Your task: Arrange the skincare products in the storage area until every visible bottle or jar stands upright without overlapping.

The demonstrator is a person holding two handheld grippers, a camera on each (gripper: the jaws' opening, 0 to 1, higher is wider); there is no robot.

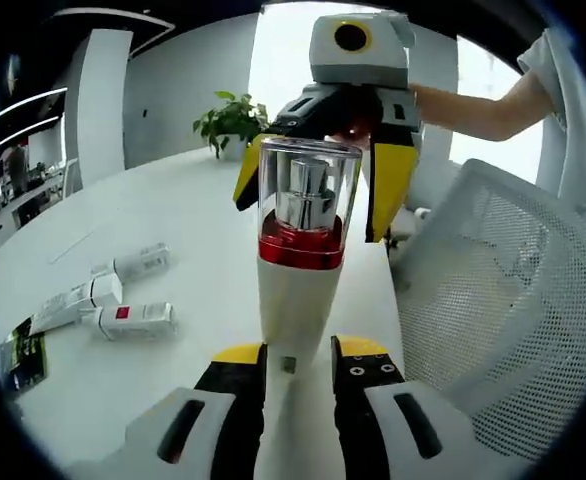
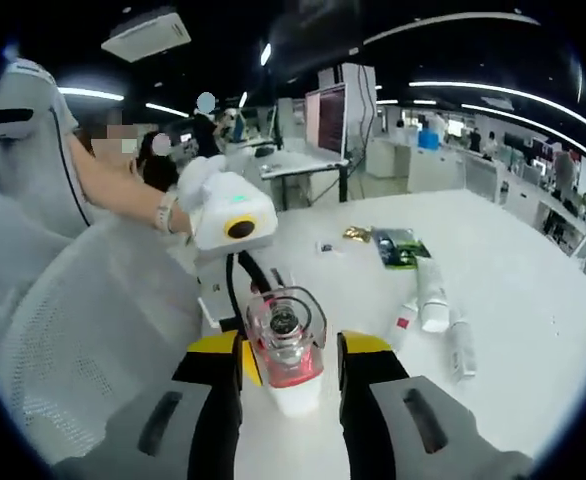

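Observation:
A white bottle [image 1: 295, 300] with a red band and a clear cap over a silver pump stands upright over the white table [image 1: 173, 220]. My left gripper [image 1: 298, 355] is shut on its lower body. My right gripper [image 1: 313, 215] comes in from behind, its yellow fingers [image 1: 388, 190] flanking the cap with a small gap on each side. In the right gripper view I look down on the cap [image 2: 285, 335] between my right gripper's [image 2: 291, 350] open jaws. Several white tubes [image 1: 138, 320] lie flat on the table to the left.
A dark packet [image 1: 23, 350] lies beside the tubes [image 2: 433, 295]; a second packet [image 2: 398, 245] and a small gold item [image 2: 356, 233] lie farther off. A white mesh chair [image 1: 503, 300] stands at the table's edge. A person's arm [image 1: 473, 105] reaches in. A potted plant [image 1: 231, 120] sits at the far end.

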